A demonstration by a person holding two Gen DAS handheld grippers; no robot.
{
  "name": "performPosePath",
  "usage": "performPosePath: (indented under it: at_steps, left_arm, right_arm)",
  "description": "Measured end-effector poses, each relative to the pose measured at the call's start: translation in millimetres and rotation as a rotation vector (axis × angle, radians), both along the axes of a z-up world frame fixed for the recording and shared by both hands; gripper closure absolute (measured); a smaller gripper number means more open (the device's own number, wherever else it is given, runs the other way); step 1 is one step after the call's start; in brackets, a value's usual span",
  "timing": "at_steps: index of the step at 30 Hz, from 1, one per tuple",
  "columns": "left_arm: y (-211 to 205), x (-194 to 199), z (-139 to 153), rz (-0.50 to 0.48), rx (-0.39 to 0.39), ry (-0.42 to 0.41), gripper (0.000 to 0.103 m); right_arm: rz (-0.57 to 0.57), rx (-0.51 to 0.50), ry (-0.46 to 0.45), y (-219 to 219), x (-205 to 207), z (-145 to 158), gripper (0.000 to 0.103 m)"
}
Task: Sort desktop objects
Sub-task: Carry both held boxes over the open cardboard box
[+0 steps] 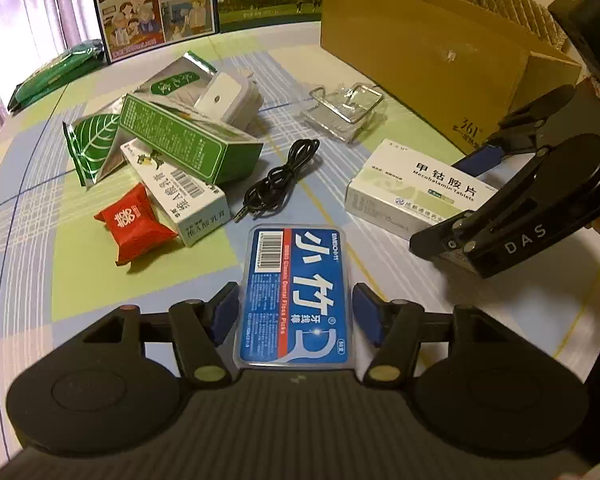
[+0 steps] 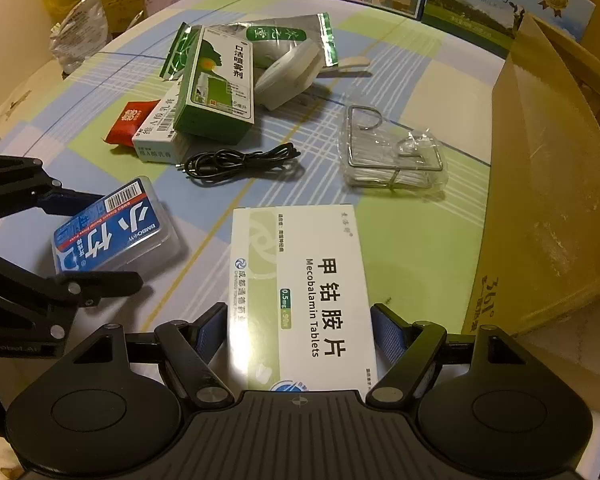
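A blue dental floss pick box (image 1: 296, 296) lies on the checked tablecloth between the blue pads of my left gripper (image 1: 296, 312), whose jaws press its two long sides. The same box (image 2: 108, 228) shows at the left of the right wrist view. My right gripper (image 2: 300, 328) is shut on a white Mecobalamin tablets box (image 2: 300, 288) that rests on the table, and this box (image 1: 416, 188) also shows at the right of the left wrist view. A brown cardboard carton (image 1: 424, 52) stands open at the back right.
A heap at back left holds a green box (image 1: 192, 140), a white ointment box (image 1: 180, 192), a red candy packet (image 1: 134, 226), foil sachets and a white plug (image 1: 228, 98). A black cable (image 1: 280, 176) and a wire hook in clear wrap (image 1: 348, 110) lie mid-table. Milk cartons (image 1: 156, 4) stand behind.
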State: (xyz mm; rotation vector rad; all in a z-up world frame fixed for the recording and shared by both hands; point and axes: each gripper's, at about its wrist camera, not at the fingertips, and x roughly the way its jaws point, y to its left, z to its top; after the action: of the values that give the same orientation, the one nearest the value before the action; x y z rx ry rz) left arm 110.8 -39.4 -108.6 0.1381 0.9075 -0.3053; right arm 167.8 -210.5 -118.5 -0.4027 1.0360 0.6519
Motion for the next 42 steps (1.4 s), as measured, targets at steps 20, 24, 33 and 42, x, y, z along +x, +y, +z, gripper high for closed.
performPosePath:
  at_steps: [20, 24, 33, 42]
  left_arm:
    - [-2, -3, 11, 0.009, -0.004, -0.018, 0.052]
    - [-5, -3, 28, 0.02, 0.001, -0.044, 0.052]
    - [-50, 10, 97, -0.023, -0.005, -0.134, 0.052]
    - [-141, 56, 146, -0.126, -0.063, -0.185, 0.052]
  right_arm:
    - [-0.06, 0.113, -0.092, -7, -1, 27, 0.035]
    - [-0.105, 0.17, -0.121, -13, 0, 51, 0.035]
    - [-0.192, 0.237, -0.234, -48, 2, 142, 0.035]
    - [-0.388, 0.19, -0.286, -137, 43, 179, 0.035]
